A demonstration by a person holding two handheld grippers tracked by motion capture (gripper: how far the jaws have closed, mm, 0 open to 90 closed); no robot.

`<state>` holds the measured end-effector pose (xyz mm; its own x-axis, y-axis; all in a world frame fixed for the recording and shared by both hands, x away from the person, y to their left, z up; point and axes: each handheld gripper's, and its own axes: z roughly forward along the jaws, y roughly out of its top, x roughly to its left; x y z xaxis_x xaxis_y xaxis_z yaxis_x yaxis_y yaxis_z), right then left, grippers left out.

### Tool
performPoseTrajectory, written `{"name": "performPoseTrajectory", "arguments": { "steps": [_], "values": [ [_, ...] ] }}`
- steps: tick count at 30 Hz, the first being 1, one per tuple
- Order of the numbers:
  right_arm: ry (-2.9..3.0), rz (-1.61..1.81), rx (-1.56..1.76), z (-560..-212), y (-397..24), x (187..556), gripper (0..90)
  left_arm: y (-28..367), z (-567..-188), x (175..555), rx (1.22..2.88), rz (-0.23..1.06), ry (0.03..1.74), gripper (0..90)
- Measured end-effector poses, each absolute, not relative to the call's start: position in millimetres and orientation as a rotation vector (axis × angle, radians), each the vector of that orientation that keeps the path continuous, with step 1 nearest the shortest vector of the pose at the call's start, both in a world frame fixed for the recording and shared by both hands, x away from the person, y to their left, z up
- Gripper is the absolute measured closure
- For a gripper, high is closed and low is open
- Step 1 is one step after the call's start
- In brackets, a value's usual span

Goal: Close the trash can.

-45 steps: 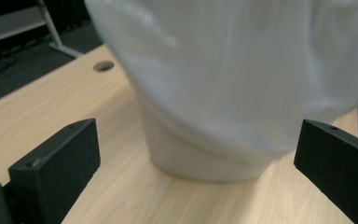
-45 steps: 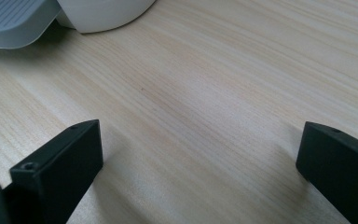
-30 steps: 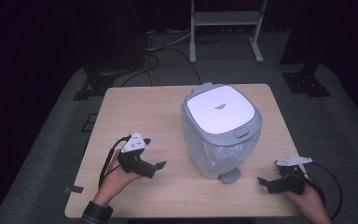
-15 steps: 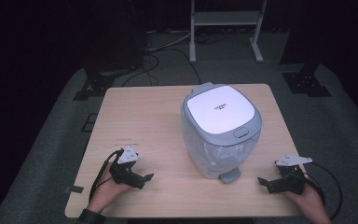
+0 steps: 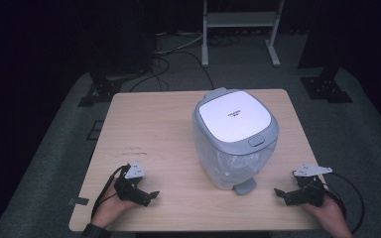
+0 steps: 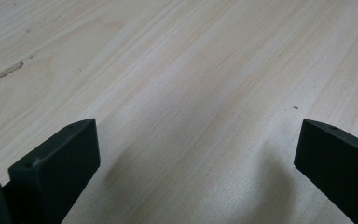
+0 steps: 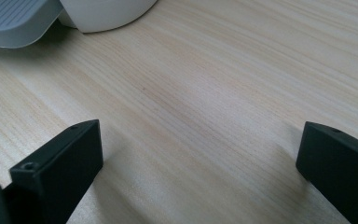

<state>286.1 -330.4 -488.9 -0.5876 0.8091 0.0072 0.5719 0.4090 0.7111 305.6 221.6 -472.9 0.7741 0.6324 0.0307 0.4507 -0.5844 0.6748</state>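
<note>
A small pedal bin (image 5: 235,139) with a white lid, grey rim and translucent body lined with a bag stands on the wooden table (image 5: 158,129), right of centre. Its grey foot pedal (image 5: 244,186) points toward the near edge, and the pedal (image 7: 16,21) with the bin's base (image 7: 105,11) fills the top left of the right gripper view. My left gripper (image 5: 149,196) rests low over the table's near left corner, open, with bare wood between its jaws (image 6: 196,154). My right gripper (image 5: 281,193) lies near the front right edge, open, pointing left toward the pedal, nothing held.
Dark grey carpet surrounds the table. Black stand bases (image 5: 99,91) and cables (image 5: 178,54) lie on the floor behind it, along with a white metal frame (image 5: 240,25). A faint scuff (image 6: 2,77) marks the wood left of the left gripper.
My left gripper has drawn back toward the near left edge and sunk lower over the table. The right gripper and the bin have stayed put.
</note>
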Motion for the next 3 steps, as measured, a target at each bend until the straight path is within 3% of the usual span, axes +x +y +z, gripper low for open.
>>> {"name": "performPoseTrajectory", "arguments": {
  "steps": [3],
  "values": [
    [2.331, 0.979, 1.193, -488.9, -330.4, 286.1, 0.0, 221.2, -474.7, 305.4, 2.304, 0.346, 0.797, 0.0]
  ]
}}
